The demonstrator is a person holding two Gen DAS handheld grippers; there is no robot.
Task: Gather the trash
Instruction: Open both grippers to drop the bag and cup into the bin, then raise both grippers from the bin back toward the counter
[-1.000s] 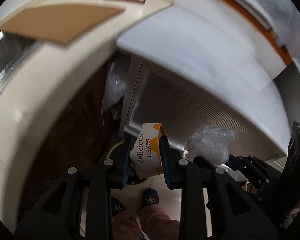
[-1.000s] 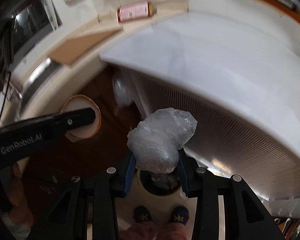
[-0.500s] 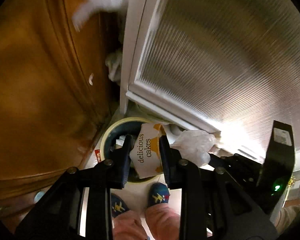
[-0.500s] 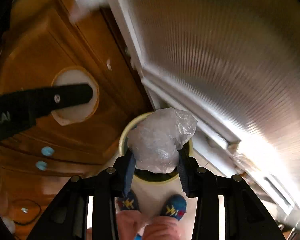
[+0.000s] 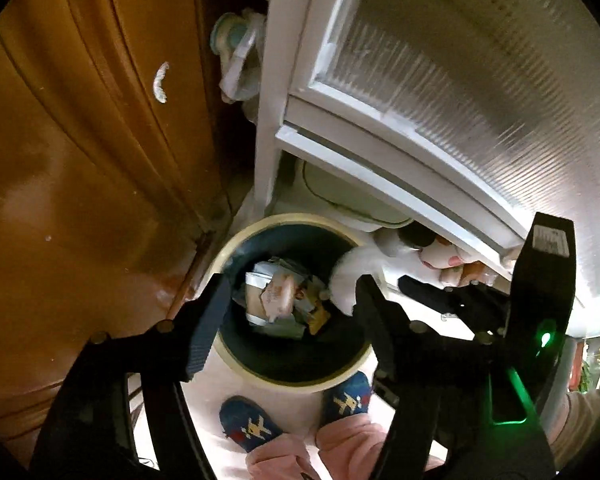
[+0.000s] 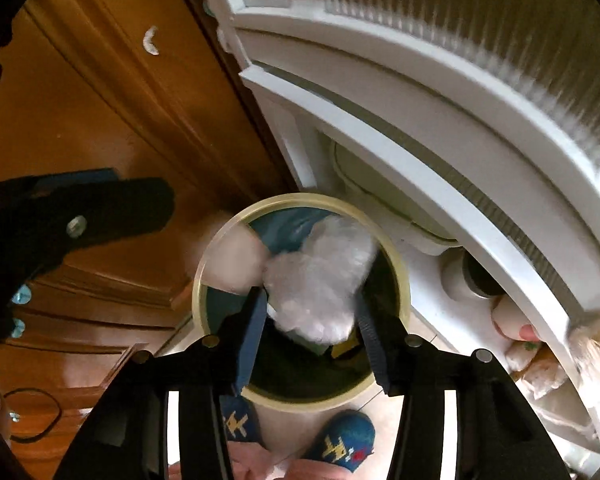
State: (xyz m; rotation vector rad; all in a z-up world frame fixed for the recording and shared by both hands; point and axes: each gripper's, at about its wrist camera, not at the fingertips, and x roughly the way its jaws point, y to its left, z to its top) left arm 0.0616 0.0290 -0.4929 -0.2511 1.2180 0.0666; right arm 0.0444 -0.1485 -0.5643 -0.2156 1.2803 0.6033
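A round bin with a cream rim and dark liner stands on the floor below both grippers; it also shows in the right wrist view. My left gripper is open and empty above it. The cake carton lies inside among other trash. My right gripper has its jaws spread. The crumpled clear plastic bag sits blurred between them over the bin mouth; I cannot tell if the pads still touch it. The bag also shows in the left wrist view.
A brown wooden cabinet stands left of the bin. A white ribbed-glass door and its frame overhang the right. The person's blue slippers stand at the bin's near side. Small items lie under the door at right.
Both grippers dropped from table height to just over the bin. The left gripper opened and the cake carton fell into the bin. The right jaws widened around the plastic bag.
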